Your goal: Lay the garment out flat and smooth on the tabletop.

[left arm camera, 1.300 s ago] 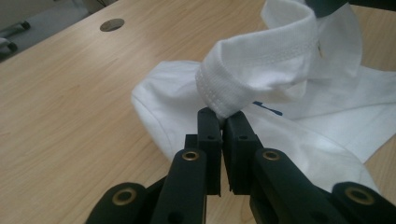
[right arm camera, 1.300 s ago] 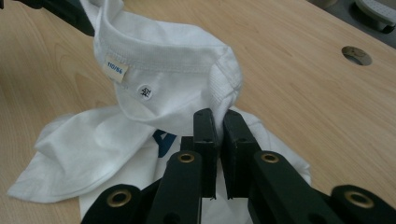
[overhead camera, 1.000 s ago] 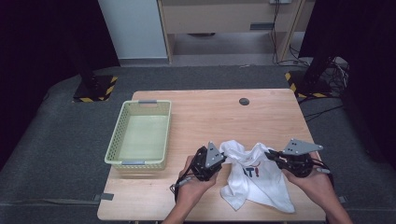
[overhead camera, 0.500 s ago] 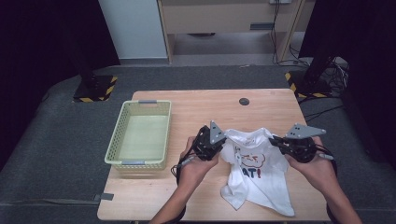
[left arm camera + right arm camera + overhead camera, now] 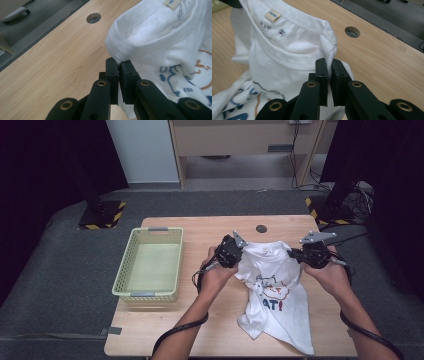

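A small white cotton T-shirt with a cartoon print lies partly on the light wooden surface. Its top part is lifted up and stretched between two black grippers. The bottom part trails toward the near edge of the surface.

The left gripper has its jaws clenched on the shirt's shoulder seam beside the neck opening. In the left gripper view, the white hem is pinched tight between the two black jaws of the left gripper.

The right gripper has its jaws clenched on the other shoulder of the shirt. In the right gripper view, the bunched white cloth sits pinched at the tips of the right gripper, and the small yellow neck label faces the camera.

A pale green plastic basket sits on the left part of the surface, well apart from the shirt. A small round dark hole shows in the surface near its far edge, just beyond the shirt.
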A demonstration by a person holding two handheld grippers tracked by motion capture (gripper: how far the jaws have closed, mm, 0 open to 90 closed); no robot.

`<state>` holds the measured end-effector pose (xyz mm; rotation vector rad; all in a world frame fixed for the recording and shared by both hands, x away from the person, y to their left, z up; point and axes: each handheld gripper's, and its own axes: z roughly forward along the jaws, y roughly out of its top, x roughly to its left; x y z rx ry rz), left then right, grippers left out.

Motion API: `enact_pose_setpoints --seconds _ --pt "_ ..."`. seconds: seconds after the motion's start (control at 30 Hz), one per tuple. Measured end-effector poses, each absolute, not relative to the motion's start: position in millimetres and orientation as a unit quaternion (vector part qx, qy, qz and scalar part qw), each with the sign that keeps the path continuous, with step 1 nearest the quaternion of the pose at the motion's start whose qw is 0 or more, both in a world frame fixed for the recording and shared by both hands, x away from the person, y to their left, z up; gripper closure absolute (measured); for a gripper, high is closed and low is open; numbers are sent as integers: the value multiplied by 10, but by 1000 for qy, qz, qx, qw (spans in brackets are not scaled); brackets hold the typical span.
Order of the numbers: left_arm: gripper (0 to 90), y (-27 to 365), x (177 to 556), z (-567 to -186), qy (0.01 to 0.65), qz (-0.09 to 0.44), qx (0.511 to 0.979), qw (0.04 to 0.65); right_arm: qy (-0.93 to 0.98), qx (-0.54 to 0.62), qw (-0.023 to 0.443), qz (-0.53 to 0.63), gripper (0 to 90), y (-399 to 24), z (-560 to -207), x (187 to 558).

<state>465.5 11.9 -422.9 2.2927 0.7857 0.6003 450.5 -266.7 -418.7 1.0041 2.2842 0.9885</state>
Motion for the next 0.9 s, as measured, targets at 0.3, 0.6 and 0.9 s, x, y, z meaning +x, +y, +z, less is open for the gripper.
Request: enact_pose_setpoints --seconds 0.3,0.6,0.9 --pt "857 80 5081 -4472 325 215 873 294 831 394 206 336 846 -2572 -4447 4976" --pt "645 107 5410 -4612 364 221 859 284 821 422 199 329 640 -2593 -4676 5270" --pt "430 208 5014 -4617 374 215 855 287 810 424 208 348 423 -2599 -4613 4922"
